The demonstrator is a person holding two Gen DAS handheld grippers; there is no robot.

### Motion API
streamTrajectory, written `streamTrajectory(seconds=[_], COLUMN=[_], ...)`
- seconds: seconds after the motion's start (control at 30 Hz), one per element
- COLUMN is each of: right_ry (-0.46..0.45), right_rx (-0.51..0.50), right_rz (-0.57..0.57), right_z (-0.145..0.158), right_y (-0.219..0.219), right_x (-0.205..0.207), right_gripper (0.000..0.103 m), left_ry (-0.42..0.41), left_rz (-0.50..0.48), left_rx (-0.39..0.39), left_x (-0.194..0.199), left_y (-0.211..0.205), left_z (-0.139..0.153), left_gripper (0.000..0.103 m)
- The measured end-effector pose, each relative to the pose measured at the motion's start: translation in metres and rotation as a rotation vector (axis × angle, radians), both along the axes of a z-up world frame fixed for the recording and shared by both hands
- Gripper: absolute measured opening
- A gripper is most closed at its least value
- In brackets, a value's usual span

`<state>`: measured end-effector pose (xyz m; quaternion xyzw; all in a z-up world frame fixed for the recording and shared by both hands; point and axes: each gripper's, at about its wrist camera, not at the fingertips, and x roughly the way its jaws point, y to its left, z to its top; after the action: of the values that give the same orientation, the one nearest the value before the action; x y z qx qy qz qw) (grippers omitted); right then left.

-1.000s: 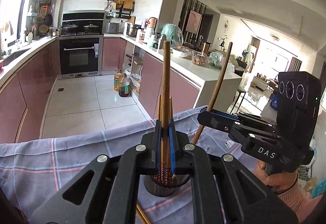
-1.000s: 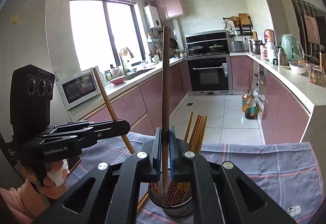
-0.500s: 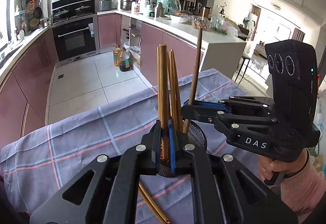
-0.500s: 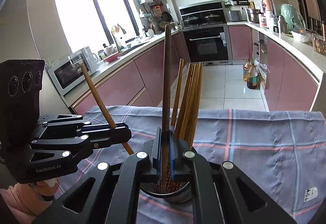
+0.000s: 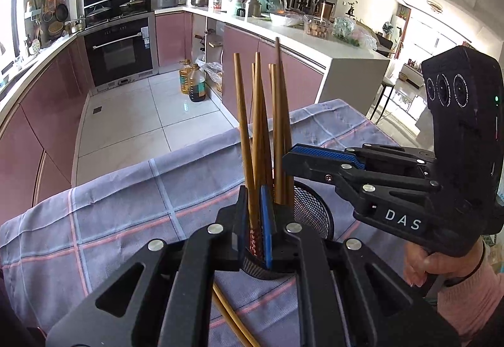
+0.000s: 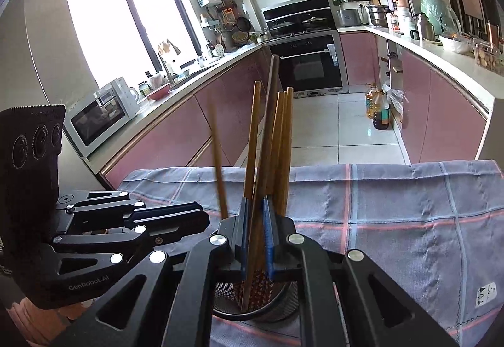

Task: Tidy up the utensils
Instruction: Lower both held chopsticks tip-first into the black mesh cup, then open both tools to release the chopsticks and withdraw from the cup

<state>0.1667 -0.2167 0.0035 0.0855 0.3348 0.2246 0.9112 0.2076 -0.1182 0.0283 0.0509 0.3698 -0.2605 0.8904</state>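
I see a counter draped in a grey-blue checked cloth (image 5: 119, 214), pink stripes across it; a small white tag (image 6: 486, 292) sits at its right corner, print too small to read. The black mesh holder (image 6: 283, 303) stands on the cloth, its base hidden behind my claws. A bundle of wooden chopsticks (image 5: 277, 126) stands upright in it, patterned red ends down in the cup.

Left claw (image 5: 252, 217) is clenched on one chopstick (image 5: 242, 132) that tilts left, lower end inside the holder. Its body reads "GenRobot.AI" in the right wrist view.

Right claw (image 6: 255, 236) grips a darker chopstick (image 6: 271, 113), also with its tip down in the holder. Its body reads "DAS"; a hand (image 5: 422, 265) in a pink sleeve holds the grip.

Two loose chopsticks (image 5: 233, 321) lie on the cloth, mostly hidden under the left claw. In the right wrist view the left claw's chopstick is motion-blurred.
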Motion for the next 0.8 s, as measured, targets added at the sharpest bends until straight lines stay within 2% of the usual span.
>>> streamTrajectory(seconds=[0.1, 0.3, 0.53, 0.73, 0.8], right_ry=[-0.004, -0.025, -0.085, -0.046, -0.003], right_rx=[0.004, 0.026, 0.032, -0.008, -0.012], right_rz=[0.0, 0.018, 0.112, 0.196, 0.207], right_z=[0.0, 0.004, 0.014, -0.007, -0.022], right_y=[-0.003, -0.005, 0.008, 0.035, 0.043], right_x=[-0.001, -0.016, -0.058, -0.084, -0.086], right_gripper=[0.011, 0.019, 0.033, 0.043, 0.044], left_ry=[-0.012, -0.061, -0.125, -0.088, -0.052], left_rz=[0.014, 0.058, 0.127, 0.191, 0.208], left_rx=[-0.022, -0.053, -0.081, -0.097, -0.101], left_x=[-0.007, -0.029, -0.066, -0.087, -0.093], left_y=[0.008, 0.033, 0.066, 0.096, 0.103], left_z=[0.002, 0.005, 0.004, -0.02, -0.033], left_gripper=[0.009, 0.016, 0.033, 0.047, 0.048])
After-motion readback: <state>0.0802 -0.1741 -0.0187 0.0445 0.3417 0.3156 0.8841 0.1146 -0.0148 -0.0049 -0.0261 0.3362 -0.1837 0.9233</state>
